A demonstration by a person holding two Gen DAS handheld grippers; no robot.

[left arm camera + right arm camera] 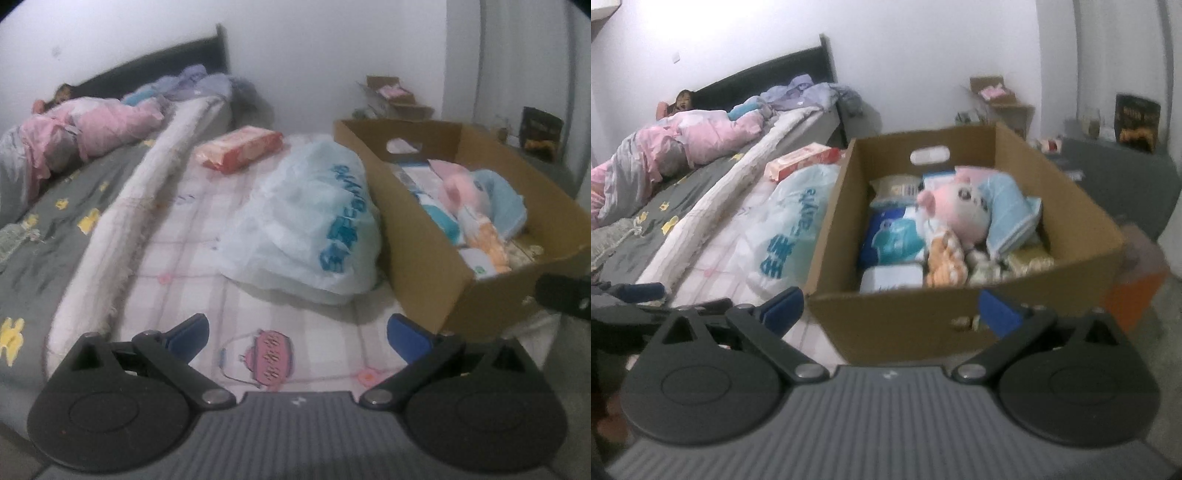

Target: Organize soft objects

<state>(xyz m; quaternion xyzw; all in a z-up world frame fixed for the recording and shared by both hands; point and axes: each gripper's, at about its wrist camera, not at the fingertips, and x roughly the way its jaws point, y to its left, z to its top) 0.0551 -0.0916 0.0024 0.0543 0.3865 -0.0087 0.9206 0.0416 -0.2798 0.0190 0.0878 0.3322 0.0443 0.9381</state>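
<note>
Pink plush doll [960,206] lay in the open cardboard box [908,325] on the bed, leaning on a light-blue pillow [1008,214], packets packed around it. A white plastic bag with blue print [310,218] sat just left of the box, a red-orange wipes pack [240,147] beyond it. Left gripper [299,339] was spread wide, empty, over the plaid sheet [192,236]. Right gripper [890,310] likewise apart, empty, before the box wall. Only the right view showed the doll's face; the left showed a teapot print [266,358].
</note>
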